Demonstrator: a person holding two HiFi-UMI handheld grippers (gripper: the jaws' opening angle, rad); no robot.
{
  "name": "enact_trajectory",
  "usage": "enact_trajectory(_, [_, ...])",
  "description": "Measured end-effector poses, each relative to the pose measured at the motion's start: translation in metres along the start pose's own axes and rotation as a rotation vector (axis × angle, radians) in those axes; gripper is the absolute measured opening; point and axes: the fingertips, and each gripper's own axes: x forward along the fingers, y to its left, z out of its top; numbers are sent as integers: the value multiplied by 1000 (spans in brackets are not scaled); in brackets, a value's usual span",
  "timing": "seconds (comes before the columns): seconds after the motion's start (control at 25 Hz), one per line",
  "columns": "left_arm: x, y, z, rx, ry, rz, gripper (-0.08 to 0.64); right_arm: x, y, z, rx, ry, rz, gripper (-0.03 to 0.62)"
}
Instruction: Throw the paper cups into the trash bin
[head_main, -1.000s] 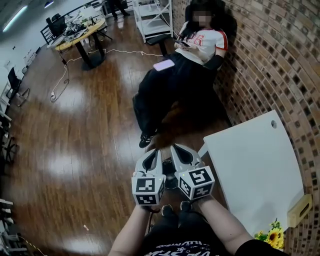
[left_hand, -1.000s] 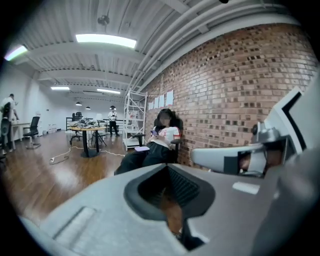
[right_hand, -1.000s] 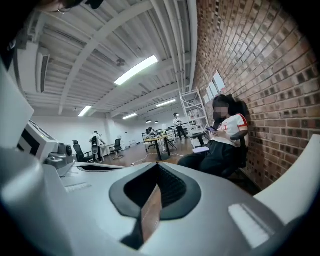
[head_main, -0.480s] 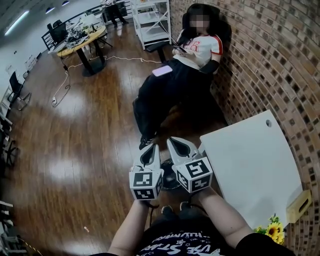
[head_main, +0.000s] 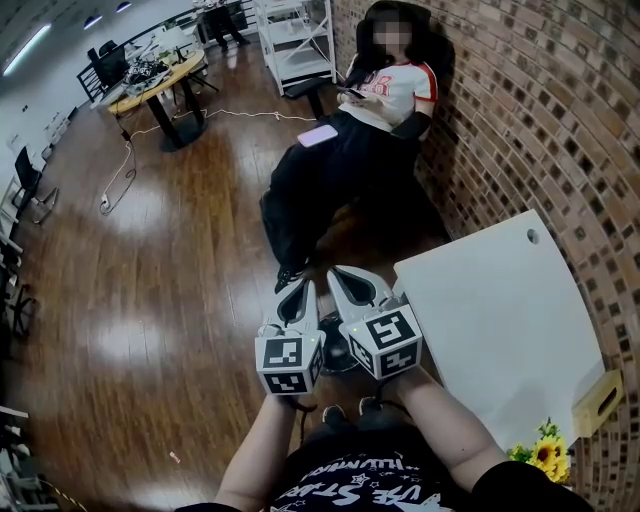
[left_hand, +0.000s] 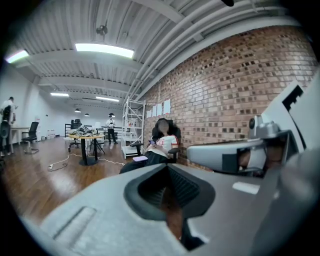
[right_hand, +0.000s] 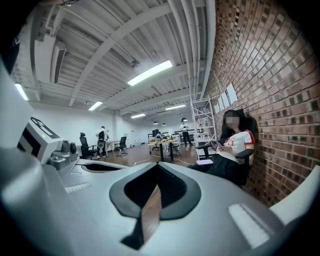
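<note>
No paper cup shows in any view, and no trash bin that I can tell. My left gripper (head_main: 299, 290) and right gripper (head_main: 340, 273) are held side by side over the wooden floor, pointing away from me toward a seated person (head_main: 365, 120). Both are shut with nothing between the jaws. In the left gripper view the left gripper (left_hand: 167, 166) has its jaws meeting at the tip, and the right gripper (right_hand: 157, 165) looks the same in its own view. A dark round object (head_main: 334, 352) lies on the floor under the grippers, mostly hidden.
A white table (head_main: 500, 320) stands at my right against the brick wall (head_main: 560, 120), with sunflowers (head_main: 545, 455) and a wooden box (head_main: 597, 400) at its near end. A round desk (head_main: 150, 75) and white shelf (head_main: 295, 35) stand far back.
Both grippers stay together and shut. The view has shifted a little, so the white table and the seated person sit slightly higher and further left in the head view.
</note>
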Motion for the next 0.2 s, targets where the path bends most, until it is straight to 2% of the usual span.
enact_trajectory(0.2, [2, 1, -9, 26, 2, 5, 5, -4, -3, -1, -5, 7, 0, 8])
